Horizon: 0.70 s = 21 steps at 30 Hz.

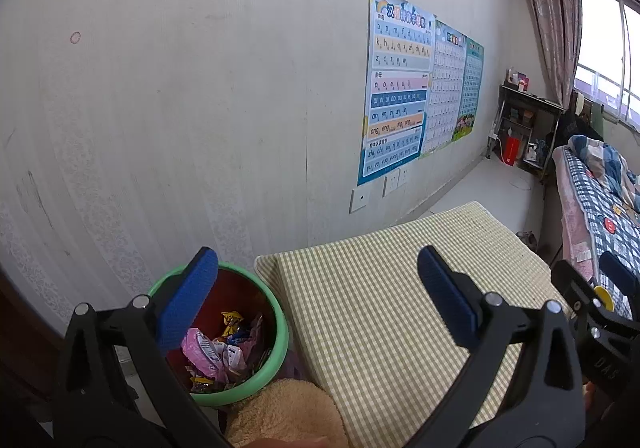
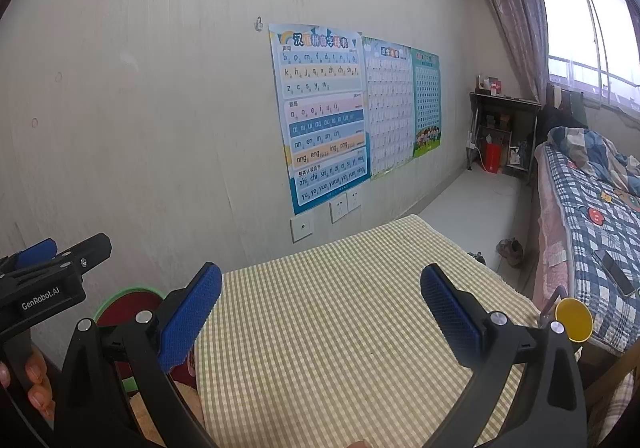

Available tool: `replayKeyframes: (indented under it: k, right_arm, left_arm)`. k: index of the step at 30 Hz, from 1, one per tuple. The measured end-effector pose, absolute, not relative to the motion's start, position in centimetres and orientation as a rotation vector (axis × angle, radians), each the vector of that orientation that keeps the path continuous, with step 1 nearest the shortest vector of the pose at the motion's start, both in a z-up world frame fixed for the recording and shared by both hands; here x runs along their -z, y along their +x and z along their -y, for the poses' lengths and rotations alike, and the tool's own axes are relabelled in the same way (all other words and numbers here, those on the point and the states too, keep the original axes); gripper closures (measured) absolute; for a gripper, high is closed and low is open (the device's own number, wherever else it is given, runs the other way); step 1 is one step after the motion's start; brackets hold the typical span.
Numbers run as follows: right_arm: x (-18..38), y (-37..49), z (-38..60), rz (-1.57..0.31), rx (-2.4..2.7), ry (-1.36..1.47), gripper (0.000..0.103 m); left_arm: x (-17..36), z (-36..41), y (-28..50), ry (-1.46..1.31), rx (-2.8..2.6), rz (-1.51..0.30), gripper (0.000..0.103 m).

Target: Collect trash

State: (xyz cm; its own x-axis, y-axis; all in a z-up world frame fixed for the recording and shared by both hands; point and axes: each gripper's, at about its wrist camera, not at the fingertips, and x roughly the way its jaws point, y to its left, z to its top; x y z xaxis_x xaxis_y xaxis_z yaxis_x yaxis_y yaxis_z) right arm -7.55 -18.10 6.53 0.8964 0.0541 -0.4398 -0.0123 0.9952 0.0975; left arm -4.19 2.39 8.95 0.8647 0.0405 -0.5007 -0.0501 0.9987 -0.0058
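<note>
Off the table's left edge in the left wrist view sits the green trash bin (image 1: 276, 332), red inside and already holding a heap of wrappers (image 1: 218, 352) (pink and yellow ones mostly). Left gripper (image 1: 316, 300) hangs with its blue fingers spread wide, nothing between them, one finger over the bin and the other over the checkered tablecloth (image 1: 384, 288). A tan fuzzy thing (image 1: 288, 412) lies at the table's near-left corner.

Right wrist view: right gripper (image 2: 320, 312) is spread too, empty, above the cloth. Only a sliver of the bin shows at the left edge, and a yellow cup (image 2: 574, 319) sits off the right edge.
</note>
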Motion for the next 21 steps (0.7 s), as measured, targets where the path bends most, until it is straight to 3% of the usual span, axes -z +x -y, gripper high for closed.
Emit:
replayKeyframes:
  k: [13, 21]
  right_arm:
    - [-5.3, -7.0, 18.4, -0.494, -0.025, 0.103, 0.007]
    - [2.8, -1.9, 25.9, -0.702, 0.173, 0.154, 0.007]
  left_arm:
    - [-7.9, -2.1, -4.0, -0.011, -0.028, -0.549, 0.005]
    - [-4.5, -3.8, -2.5, -0.032, -0.030, -0.640, 0.005]
